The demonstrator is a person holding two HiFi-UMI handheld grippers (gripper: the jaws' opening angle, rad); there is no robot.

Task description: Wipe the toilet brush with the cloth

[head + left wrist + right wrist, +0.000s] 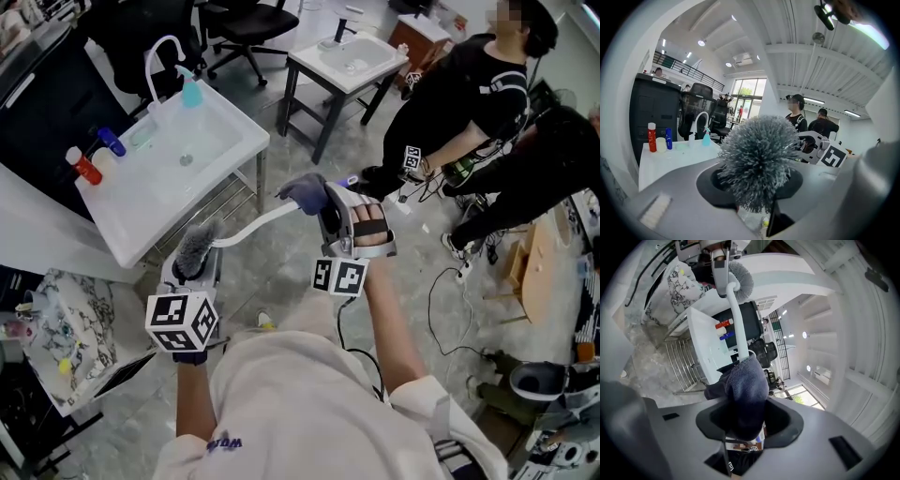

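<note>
- The toilet brush (251, 228) is up in the air in front of the person, just beside the white sink (217, 141)
- The left gripper (190, 274) is pinching the brush close to its fuzzy grey bristles (757, 159), which poke up right over the jaws
- The right gripper (328, 208) is pinching the blue cloth (305, 193), and the cloth is bunched over the far end of the white handle (736, 319)
- The cloth sits at the very tip, so one more pull that way could make it slide right off and wipe nothing
- If the right jaws squeeze too softly, I think the cloth could bunch up or fall to the floor (267, 277)
- If the right gripper tugs hard, the curved handle may bend or twist in the left jaws, because they hold it at only one spot
- The bristles are very near the left gripper, so dirt could rub onto it if the brush tips over
</note>
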